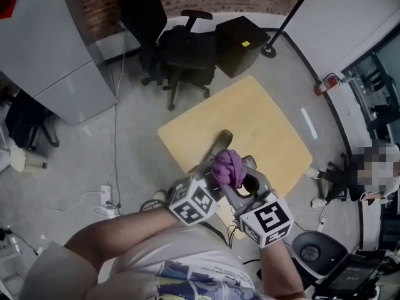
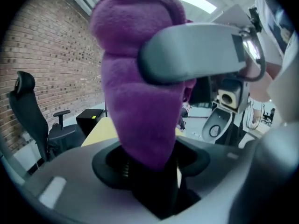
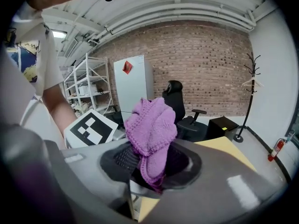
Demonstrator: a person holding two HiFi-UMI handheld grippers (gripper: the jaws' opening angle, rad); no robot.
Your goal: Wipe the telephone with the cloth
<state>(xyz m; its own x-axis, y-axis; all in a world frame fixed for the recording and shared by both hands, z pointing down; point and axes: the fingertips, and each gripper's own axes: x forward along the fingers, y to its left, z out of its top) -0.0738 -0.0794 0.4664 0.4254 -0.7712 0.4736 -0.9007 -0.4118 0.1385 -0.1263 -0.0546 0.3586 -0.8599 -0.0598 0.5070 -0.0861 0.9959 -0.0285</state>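
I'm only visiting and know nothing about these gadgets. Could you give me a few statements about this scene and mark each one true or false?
1. The cloth is purple. True.
2. The cloth lies spread flat on the wooden table. False: it is bunched up in the right gripper, held in the air above the table.
3. A black office chair stands beyond the table. True.
4. The back wall is covered in white tiles. False: it is bare red-brown brick.
5. A red fire extinguisher stands on the floor near the white wall. True.
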